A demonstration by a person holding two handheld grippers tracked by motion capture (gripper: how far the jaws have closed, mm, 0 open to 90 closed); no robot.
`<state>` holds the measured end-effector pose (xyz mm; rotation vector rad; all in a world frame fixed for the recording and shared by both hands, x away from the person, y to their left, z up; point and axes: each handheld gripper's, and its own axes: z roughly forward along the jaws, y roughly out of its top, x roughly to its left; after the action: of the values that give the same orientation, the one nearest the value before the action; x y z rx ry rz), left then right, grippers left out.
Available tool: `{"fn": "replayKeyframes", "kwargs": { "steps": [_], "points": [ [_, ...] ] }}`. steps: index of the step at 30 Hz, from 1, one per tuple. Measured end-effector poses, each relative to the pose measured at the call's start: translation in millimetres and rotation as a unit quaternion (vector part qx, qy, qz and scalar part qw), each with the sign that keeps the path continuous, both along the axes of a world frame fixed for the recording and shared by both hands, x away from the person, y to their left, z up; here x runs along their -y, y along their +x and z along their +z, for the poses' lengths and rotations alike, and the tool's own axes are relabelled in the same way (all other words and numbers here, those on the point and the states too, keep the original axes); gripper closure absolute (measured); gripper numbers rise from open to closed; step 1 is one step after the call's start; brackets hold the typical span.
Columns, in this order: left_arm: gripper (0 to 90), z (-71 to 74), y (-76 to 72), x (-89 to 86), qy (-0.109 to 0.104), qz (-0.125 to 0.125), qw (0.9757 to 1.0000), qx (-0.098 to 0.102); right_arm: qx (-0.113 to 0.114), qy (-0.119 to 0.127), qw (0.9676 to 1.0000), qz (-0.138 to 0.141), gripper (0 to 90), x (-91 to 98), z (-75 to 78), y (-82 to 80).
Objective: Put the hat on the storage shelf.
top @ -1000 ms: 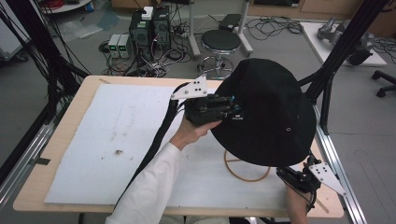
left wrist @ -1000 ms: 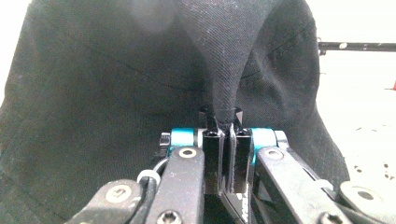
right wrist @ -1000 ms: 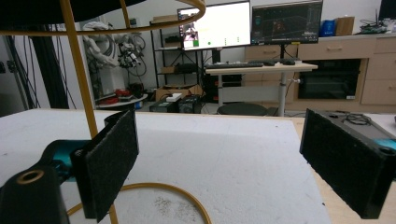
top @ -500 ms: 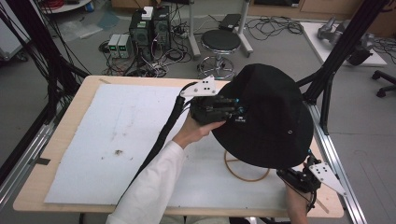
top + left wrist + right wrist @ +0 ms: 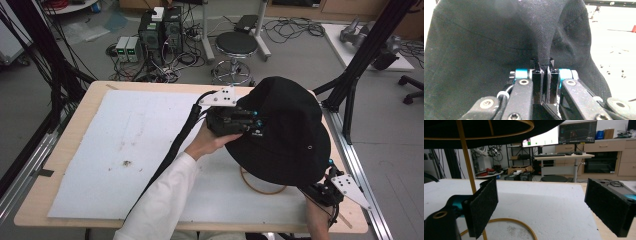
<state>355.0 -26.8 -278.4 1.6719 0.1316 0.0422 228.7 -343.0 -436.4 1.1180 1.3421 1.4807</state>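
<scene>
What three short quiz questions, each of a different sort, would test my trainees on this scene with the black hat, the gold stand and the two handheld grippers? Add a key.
1. True or false: the left gripper is shut on a fold of the black hat.
2. Multiple choice: the right gripper is (A) shut on the hat brim, (B) open, with nothing between its pads, (C) shut on the gold stand.
3. Fill in: the ring base of the gold wire stand rests on the ____ mat.

Key
1. True: the jaws pinch the fabric.
2. B.
3. White.
</scene>
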Motion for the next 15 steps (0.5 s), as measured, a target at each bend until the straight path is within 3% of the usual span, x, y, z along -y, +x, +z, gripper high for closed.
{"fn": "replayKeyframes", "kwargs": {
  "steps": [10, 15],
  "points": [
    [85.6, -1.6, -1.8, -0.2, 0.019, -0.01, 0.9998, 0.004, -0.001, 0.004, 1.0, -0.002, 10.8, 0.4, 0.0, -0.8],
    [82.3, -3.1, -1.4, 0.6, 0.019, -0.012, 0.9998, 0.002, -0.001, 0.005, 1.0, -0.003, 10.8, 0.4, 0.0, -0.9]
  ]
}}
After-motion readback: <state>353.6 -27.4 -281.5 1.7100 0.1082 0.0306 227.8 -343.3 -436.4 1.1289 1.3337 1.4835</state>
